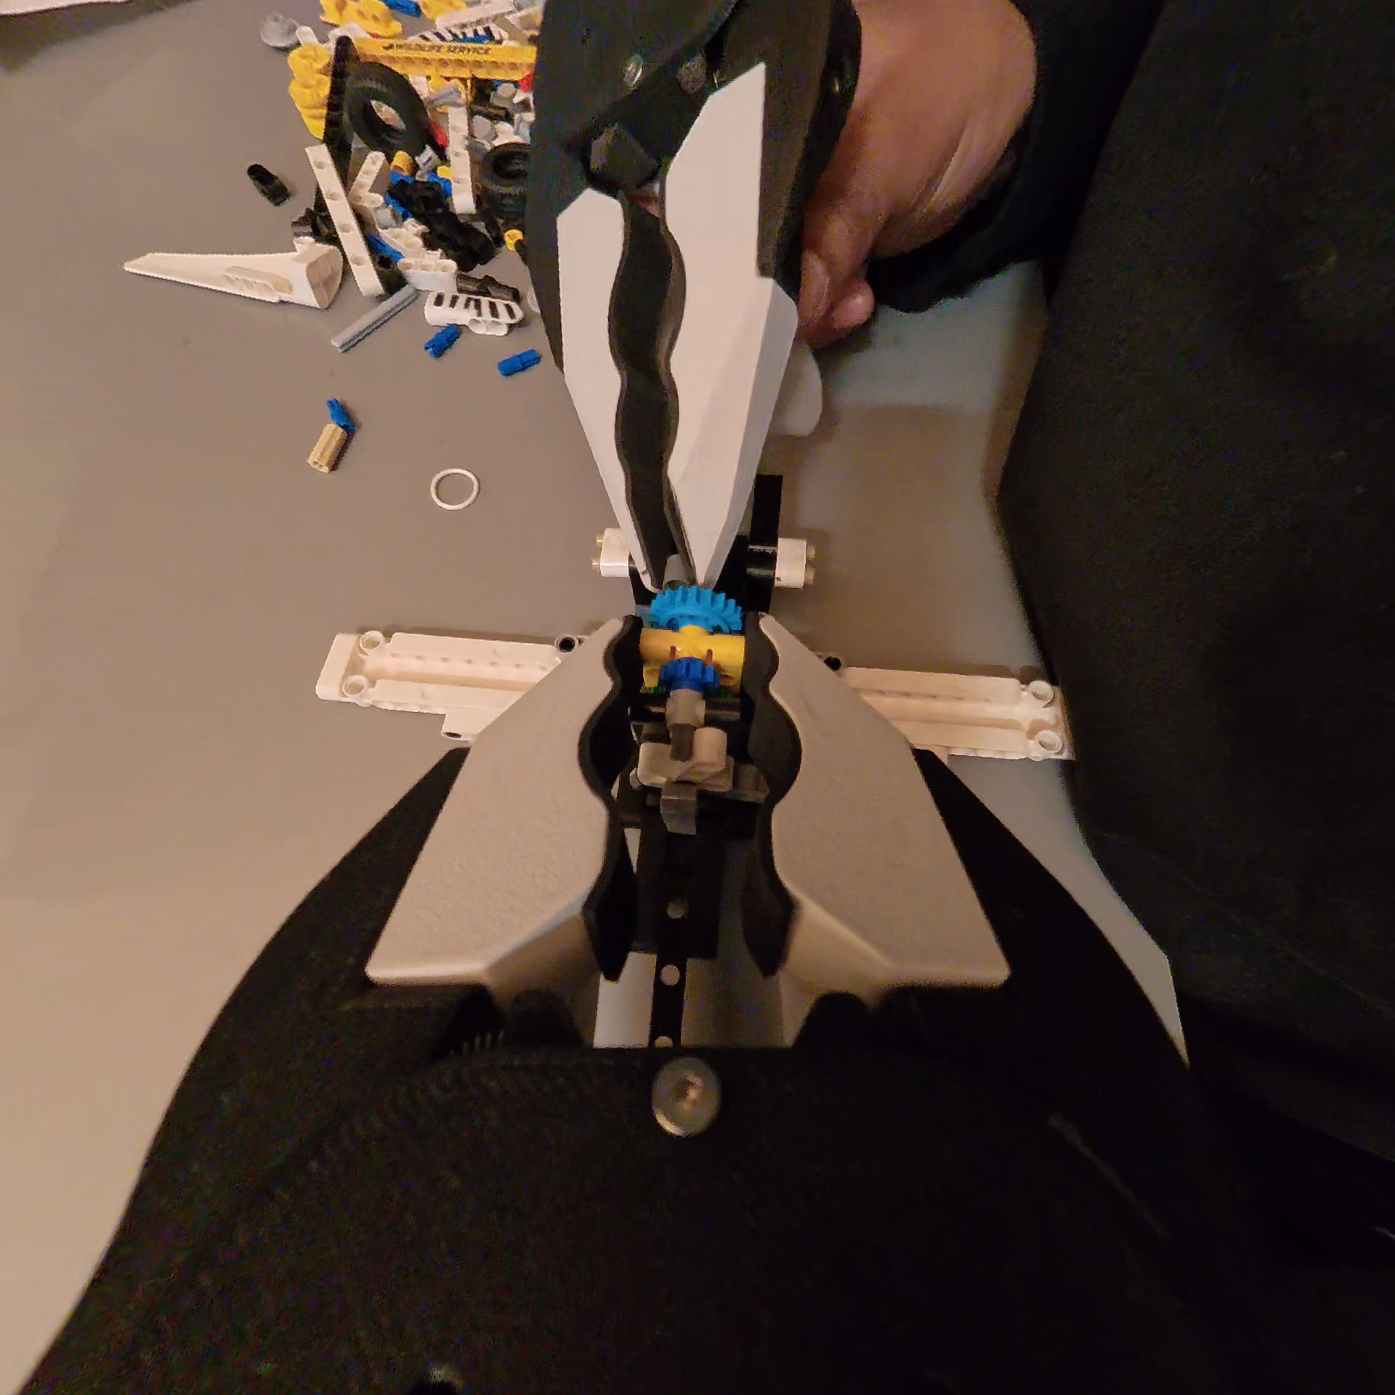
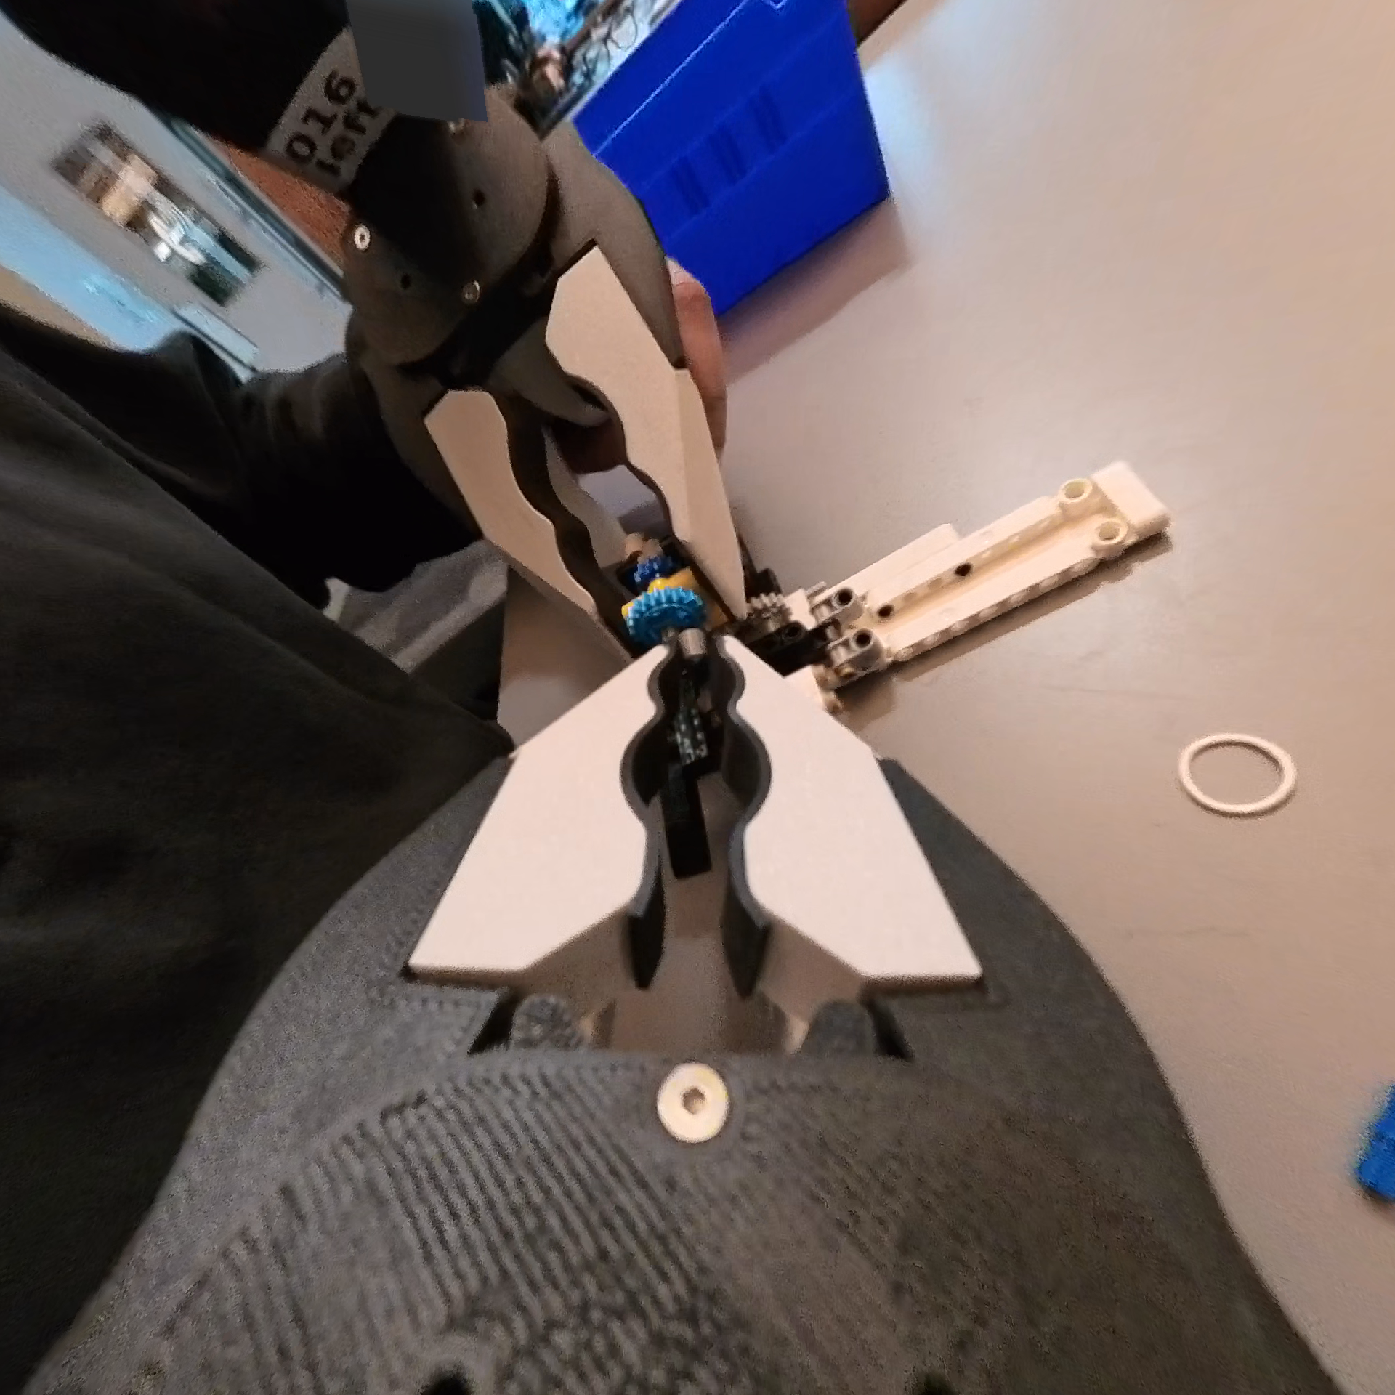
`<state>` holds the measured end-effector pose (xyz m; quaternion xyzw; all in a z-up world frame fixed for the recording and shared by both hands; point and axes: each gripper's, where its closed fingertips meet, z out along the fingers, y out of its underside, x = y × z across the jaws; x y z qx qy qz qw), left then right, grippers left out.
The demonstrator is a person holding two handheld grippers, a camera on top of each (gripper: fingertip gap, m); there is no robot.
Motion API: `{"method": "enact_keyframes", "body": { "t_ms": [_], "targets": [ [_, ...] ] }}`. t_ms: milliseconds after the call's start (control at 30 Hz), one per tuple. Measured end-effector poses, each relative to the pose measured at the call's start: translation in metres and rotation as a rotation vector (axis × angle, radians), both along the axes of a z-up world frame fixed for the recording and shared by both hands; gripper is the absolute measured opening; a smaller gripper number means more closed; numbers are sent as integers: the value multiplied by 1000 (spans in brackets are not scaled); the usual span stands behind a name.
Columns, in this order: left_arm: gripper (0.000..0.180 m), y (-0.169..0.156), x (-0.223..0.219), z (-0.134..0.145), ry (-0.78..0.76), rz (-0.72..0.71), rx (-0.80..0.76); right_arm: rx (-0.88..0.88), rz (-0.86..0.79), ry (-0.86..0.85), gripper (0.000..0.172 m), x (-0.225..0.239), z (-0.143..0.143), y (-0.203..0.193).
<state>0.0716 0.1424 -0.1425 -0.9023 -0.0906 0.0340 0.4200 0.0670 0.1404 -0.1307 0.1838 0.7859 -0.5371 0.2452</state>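
Left wrist view: the gear assembly [image 1: 691, 657] is pinched by the left gripper [image 1: 691, 642]. Beside its light-blue gear [image 1: 683, 608], a grey axle [image 2: 688, 647] is pinched by the right gripper [image 2: 691, 658]. Misalignment could jam the axle.

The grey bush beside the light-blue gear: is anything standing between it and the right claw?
No. The right claw already pinches the grey bush at its tips, just behind the light-blue gear. The left claw clamps the yellow block of the same assembly.

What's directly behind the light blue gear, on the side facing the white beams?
A yellow block sits right behind the light blue gear, then a dark blue gear. The left hand-held gripper hides the block's sides.
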Motion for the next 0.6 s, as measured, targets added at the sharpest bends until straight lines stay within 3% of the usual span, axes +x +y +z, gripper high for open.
{"method": "enact_keyframes", "body": {
  "t_ms": [100, 233, 400, 600],
  "targets": [
    [28, 0, 0, -1, 14, -4, -23, 5, 4, 32, 6, 0, 0, 1],
    [28, 0, -1, 0, -1, 10, -10, 15, -9, 194, 4, -3, 3, 6],
    [27, 3, -1, -1, 20, 11, -37, -117, -4, 237, 20, -3, 29, 10],
    [39, -1, 4, -2, 13, -2, -95, -22, 65, 373, 30, 4, 11, -3]
  ]
}}
